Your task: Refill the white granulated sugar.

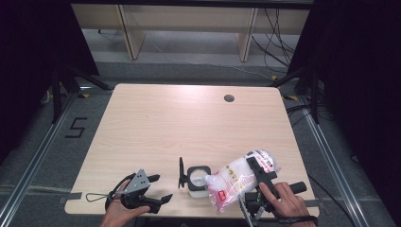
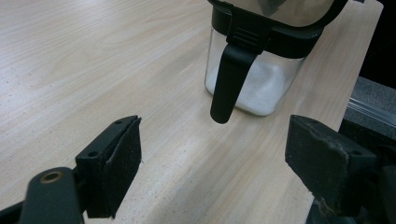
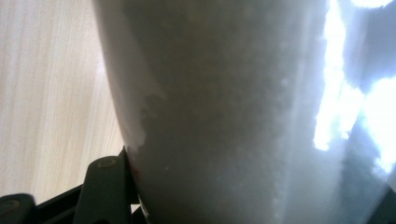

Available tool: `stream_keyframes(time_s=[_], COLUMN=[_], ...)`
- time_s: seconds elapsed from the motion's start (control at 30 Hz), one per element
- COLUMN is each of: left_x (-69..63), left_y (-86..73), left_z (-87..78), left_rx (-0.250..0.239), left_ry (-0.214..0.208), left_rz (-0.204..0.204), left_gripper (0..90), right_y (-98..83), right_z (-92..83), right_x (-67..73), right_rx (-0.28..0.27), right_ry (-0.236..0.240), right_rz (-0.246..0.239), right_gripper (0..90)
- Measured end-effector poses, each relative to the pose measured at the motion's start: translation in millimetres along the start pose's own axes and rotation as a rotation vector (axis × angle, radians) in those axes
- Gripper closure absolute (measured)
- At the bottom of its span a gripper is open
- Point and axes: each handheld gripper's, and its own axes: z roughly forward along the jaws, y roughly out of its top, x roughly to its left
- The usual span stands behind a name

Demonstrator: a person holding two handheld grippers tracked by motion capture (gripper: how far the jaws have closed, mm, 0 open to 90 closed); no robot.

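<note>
The right gripper [image 1: 259, 176] fingers squeeze the bag [image 1: 238, 177], tipped over the open jar [image 1: 199, 178], which is barely filled, so more pouring is left, while left gripper [image 1: 152, 189] fingers wait apart beside the jar.

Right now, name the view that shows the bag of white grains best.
The high view: the whole bag shows, clamped in the right gripper and tilted toward the open container. The right gripper view sees its side, blurred, pressed close. The left gripper view faces the container.
</note>
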Motion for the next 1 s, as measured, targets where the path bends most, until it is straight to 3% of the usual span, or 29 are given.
stream_keyframes(time_s=[0.03, 0.07, 0.13, 0.2, 0.23, 0.27, 0.3, 0.33, 0.37, 0.4, 0.43, 0.5, 0.57, 0.67, 0.83, 0.87, 0.93, 1.0], left_x=[-0.3, 0.0, 0.3, 0.1, 0.1, 1.0, 0.5, 0.5, 1.1, 1.4, 0.7, 0.8, 0.7, 0.8, 0.8, 1.0, 1.3, 1.2], left_y=[-0.2, -0.2, 0.0, -0.1, 0.0, 0.4, 0.2, 0.1, 0.3, 0.2, -0.1, 0.5, 0.1, 0.3, 0.2, 0.2, 0.1, 0.3], left_z=[0.6, -0.4, -0.5, -0.5, -0.9, -1.6, -1.4, -1.3, -1.5, -1.1, -0.4, -1.3, -1.3, -1.3, -1.1, -1.3, -1.0, -0.9], left_rx=[-0.006, 0.004, -0.001, 0.000, 0.000, 0.005, 0.001, 0.000, 0.003, 0.000, -0.007, -0.001, 0.004, -0.004, -0.006, -0.001, 0.000, -0.009], left_ry=[-0.004, 0.002, 0.000, -0.003, 0.001, 0.010, 0.007, 0.006, 0.008, 0.000, 0.005, 0.007, 0.009, 0.009, 0.009, 0.007, 0.001, 0.005], left_rz=[-0.004, 0.000, -0.002, -0.002, -0.001, 0.014, 0.004, 0.004, 0.016, 0.017, -0.003, 0.013, 0.009, 0.010, 0.006, 0.013, 0.013, 0.007], left_gripper=[17.9, 17.9, 17.9, 17.9, 17.9, 17.9, 17.9, 17.9, 17.9, 17.9, 17.9, 17.9, 17.9, 17.9, 17.9, 17.9, 17.9, 17.9], right_y=[0.6, 0.3, 3.0, 3.6, 4.6, 4.0, 2.8, 2.1, 1.5, 0.6, 0.3, 0.4, 0.7, 1.7, 1.4, 1.2, 0.9, 1.6], right_z=[-1.2, 1.4, 0.5, 2.6, 1.3, 1.7, 2.5, 2.2, 0.9, 1.1, 0.9, 0.7, 0.8, -1.8, -1.5, -2.1, -0.9, -1.5], right_x=[2.3, 6.2, 2.2, 3.5, 0.2, 1.8, 4.0, 2.8, 4.6, 1.7, 1.9, 2.8, 0.9, -0.3, -0.9, 1.6, -0.1, 2.3], right_rx=[0.014, -0.020, -0.006, -0.025, -0.005, 0.000, -0.007, -0.009, 0.003, -0.013, -0.009, -0.007, -0.024, 0.005, -0.001, 0.006, -0.020, 0.001], right_ry=[0.015, -0.007, 0.010, -0.008, 0.015, 0.017, 0.006, 0.005, 0.008, -0.005, -0.002, -0.003, -0.016, 0.008, 0.000, 0.001, -0.014, -0.002], right_rz=[0.017, 0.055, 0.000, 0.012, -0.009, 0.007, 0.027, 0.016, 0.045, 0.008, 0.009, 0.025, 0.003, 0.015, 0.011, 0.044, 0.007, 0.043], right_gripper=[40.4, 40.4, 40.4, 40.4, 40.4, 40.4, 40.4, 40.4, 40.5, 40.5, 40.5, 40.5, 40.4, 40.5, 40.5, 40.5, 40.5, 40.5])
